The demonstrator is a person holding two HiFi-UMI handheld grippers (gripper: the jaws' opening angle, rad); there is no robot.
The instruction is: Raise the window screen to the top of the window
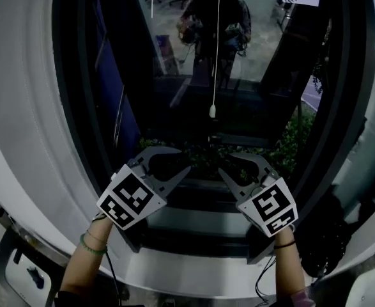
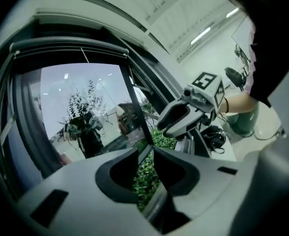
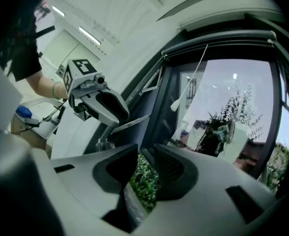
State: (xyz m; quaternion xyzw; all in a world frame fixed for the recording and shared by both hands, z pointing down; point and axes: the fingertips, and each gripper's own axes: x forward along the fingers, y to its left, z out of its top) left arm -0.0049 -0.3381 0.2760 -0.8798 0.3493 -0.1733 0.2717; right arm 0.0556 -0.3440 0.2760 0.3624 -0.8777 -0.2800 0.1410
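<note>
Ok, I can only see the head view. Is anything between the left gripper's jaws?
Observer: Yes. In the left gripper view, a thin bar runs between the jaws of the left gripper. The jaws stand a little apart around it.
Operator: And what's up at the very top? My picture cuts it off.
Observer: The right gripper view shows a long housing running across the top.
</note>
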